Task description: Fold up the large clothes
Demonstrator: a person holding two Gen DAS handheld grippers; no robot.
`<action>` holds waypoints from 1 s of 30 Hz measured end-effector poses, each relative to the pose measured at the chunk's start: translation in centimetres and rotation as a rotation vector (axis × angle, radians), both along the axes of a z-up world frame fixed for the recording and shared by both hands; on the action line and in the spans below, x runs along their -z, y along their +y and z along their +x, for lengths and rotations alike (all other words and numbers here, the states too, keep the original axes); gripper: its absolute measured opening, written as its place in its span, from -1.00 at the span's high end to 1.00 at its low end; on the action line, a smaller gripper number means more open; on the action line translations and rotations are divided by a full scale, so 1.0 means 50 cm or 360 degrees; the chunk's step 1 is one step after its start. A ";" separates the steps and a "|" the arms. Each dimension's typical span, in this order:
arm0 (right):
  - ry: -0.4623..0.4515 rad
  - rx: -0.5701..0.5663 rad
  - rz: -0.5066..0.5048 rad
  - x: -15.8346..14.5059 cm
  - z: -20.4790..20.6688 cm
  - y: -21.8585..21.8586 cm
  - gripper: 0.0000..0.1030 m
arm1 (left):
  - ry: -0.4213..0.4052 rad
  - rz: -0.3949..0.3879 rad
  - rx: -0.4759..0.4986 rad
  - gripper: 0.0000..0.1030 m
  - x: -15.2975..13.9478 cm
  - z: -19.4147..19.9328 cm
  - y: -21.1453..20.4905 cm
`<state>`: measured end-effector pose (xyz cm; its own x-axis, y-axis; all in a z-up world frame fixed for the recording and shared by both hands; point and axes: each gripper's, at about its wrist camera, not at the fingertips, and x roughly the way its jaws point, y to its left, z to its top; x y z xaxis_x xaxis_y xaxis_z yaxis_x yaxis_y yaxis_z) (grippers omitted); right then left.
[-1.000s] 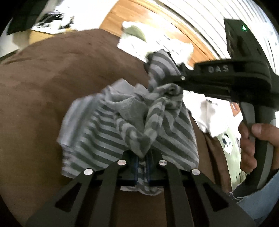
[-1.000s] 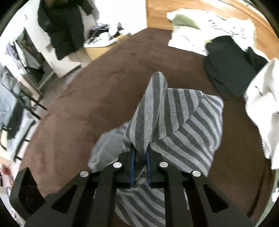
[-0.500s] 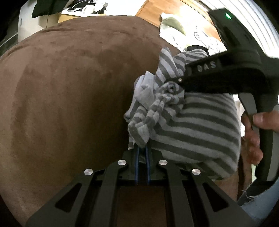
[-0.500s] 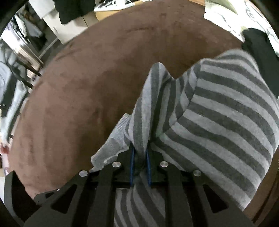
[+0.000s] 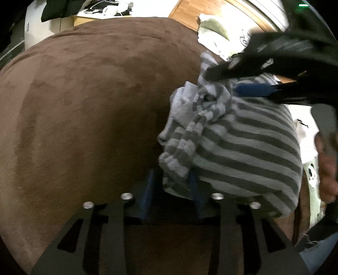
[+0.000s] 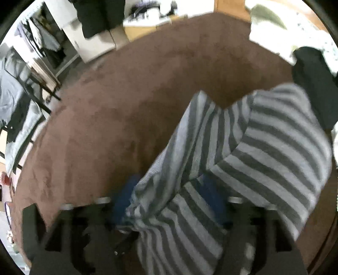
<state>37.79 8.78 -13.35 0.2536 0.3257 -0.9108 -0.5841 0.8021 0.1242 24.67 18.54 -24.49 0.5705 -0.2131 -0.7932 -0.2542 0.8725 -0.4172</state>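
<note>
The left gripper is pointing down at the near edge of the grey striped garment, and its jaws are opening: the blue pads are standing apart, with a bunched fold of the garment hanging loosely between them, so that nothing is being pinched. The garment is lying in a rounded heap on the brown blanket, with its crumpled, knotted end turned toward the blanket's open middle. Just past that crumpled end, the right gripper is reaching in from the side over the far part of the garment; its jaws are opening too, one blue pad showing clear of the cloth, although the picture is blurring here. In the right wrist view the right gripper is straddling a ridge of the garment, whose cloth is running between the widely parted blue pads without being pressed. A person's hand is gripping that tool's handle, beside the garment's outer edge. Beyond the garment, a black garment is lying on the blanket's far side. Further still, white clothes are lying at the blanket's far corner, on a wooden floor.
</note>
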 end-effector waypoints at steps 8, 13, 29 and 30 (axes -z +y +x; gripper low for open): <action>0.0087 0.0401 0.0429 -0.060 -0.010 -0.244 -0.89 | 0.0011 0.0066 -0.0016 -0.38 -0.036 -0.022 0.047; 0.0292 0.0620 0.0656 0.005 0.009 -0.368 -0.89 | -0.0136 0.0005 0.0106 -0.75 -0.109 -0.015 0.075; 0.0605 0.0816 0.0842 0.158 0.065 -0.507 -0.91 | 0.0000 -0.0278 0.0659 -0.78 -0.034 0.219 0.006; 0.0608 0.0804 0.0834 0.160 0.072 -0.500 -0.91 | 0.0008 -0.0308 0.0669 -0.78 -0.027 0.226 0.003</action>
<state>41.38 -16.23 -21.35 0.1870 0.6622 -0.7256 -0.0095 0.7399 0.6727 35.97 18.70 -23.16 0.3992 -0.5694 -0.7187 0.1023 0.8066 -0.5822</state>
